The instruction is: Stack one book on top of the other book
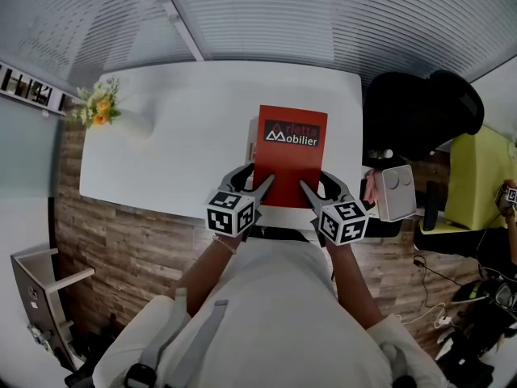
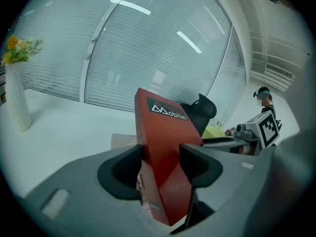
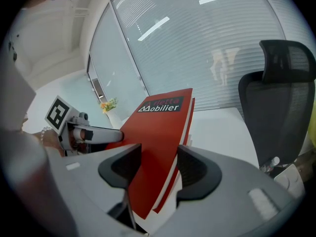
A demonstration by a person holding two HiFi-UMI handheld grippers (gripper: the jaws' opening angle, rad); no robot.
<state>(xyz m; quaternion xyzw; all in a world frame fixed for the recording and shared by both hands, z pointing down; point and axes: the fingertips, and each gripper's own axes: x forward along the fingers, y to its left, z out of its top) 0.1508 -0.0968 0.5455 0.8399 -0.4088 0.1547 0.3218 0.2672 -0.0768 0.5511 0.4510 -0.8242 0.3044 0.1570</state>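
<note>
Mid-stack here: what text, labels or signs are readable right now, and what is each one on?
"Mobilier": black label on the red book cover.
"rietta": line above it, same label; first letter unclear.
White print low on the red book's spine: too small to read.
Print on the pale book behind: blurred.

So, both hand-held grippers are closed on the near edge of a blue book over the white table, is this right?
Not quite: the book is red, not blue, as the head view shows. The rest stands: the left hand-held gripper and the right hand-held gripper are both closed on its near edge, over the white table.
</note>
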